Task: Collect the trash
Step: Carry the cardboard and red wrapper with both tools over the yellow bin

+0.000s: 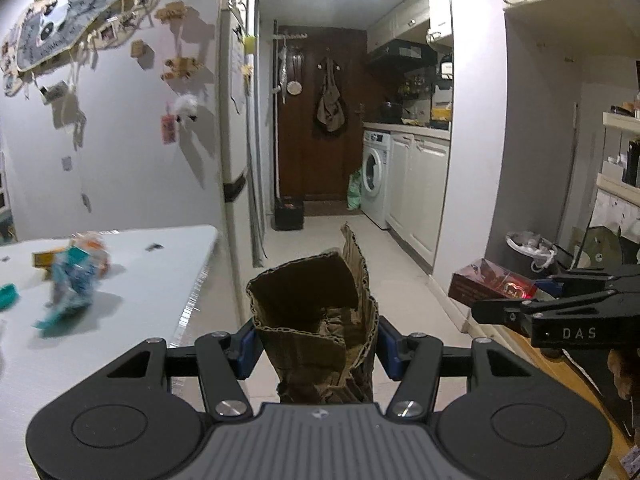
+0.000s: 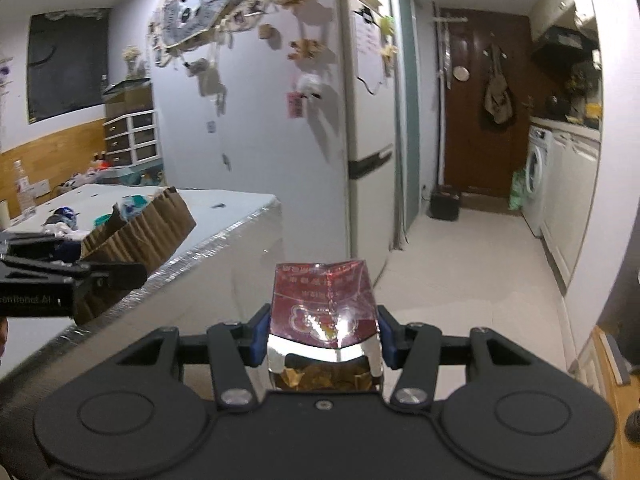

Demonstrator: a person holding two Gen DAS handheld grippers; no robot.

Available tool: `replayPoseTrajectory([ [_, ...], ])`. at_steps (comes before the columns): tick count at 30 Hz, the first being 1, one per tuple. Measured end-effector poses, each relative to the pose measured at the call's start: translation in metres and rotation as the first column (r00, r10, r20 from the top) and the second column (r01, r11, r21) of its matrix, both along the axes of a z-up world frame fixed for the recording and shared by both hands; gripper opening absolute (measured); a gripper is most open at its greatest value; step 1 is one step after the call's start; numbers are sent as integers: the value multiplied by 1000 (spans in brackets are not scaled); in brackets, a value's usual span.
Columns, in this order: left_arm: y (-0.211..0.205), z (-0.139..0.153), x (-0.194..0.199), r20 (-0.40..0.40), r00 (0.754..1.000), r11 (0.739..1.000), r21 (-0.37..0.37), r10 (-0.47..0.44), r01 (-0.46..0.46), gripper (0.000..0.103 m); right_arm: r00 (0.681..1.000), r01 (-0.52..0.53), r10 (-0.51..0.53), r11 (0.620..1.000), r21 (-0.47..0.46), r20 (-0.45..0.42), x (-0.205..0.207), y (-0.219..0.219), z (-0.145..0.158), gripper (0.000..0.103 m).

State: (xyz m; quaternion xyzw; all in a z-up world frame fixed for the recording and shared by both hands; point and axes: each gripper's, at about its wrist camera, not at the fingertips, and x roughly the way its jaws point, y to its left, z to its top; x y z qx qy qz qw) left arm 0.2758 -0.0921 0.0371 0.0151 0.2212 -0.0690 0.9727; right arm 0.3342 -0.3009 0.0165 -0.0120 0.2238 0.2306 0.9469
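Observation:
My left gripper [image 1: 314, 344] is shut on a crumpled piece of brown corrugated cardboard [image 1: 316, 304], held in the air past the table's corner. My right gripper [image 2: 322, 334] is shut on a shiny red box [image 2: 326, 312] with a silver flap. In the left wrist view the right gripper [image 1: 500, 304] shows at the right with the red box [image 1: 488, 284]. In the right wrist view the left gripper [image 2: 120, 270] shows at the left with the cardboard [image 2: 140, 228]. More trash lies on the white table [image 1: 152, 280]: a crumpled teal wrapper [image 1: 72, 280] and a small yellow box [image 1: 44, 258].
A white-lined trash bin [image 1: 530, 248] stands on the floor at the right by the wall. A fridge [image 2: 368, 128] stands beyond the table. A tiled hallway [image 1: 352, 248] leads past white cabinets and a washing machine [image 1: 376, 176] to a brown door. A clear bottle [image 2: 22, 192] stands at the table's far left.

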Motion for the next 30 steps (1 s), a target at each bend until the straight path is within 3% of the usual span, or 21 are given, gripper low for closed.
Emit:
replayPoseTrajectory([
  [9, -29, -51, 38, -86, 995, 998, -35, -50, 47, 58, 994, 58, -59, 998, -7, -94, 27, -25, -38, 53],
  [19, -29, -137, 85, -246, 968, 995, -100, -54, 30, 58, 964, 43, -78, 989, -139, -254, 64, -15, -103, 53],
  [23, -18, -179, 102, -321, 946, 991, -133, -44, 1, 58, 935, 36, -95, 984, -174, -343, 81, -12, -137, 53],
  [30, 0, -249, 122, -434, 900, 978, -204, -44, -50, 58, 854, 15, -136, 971, -237, -503, 110, 0, -198, 53],
])
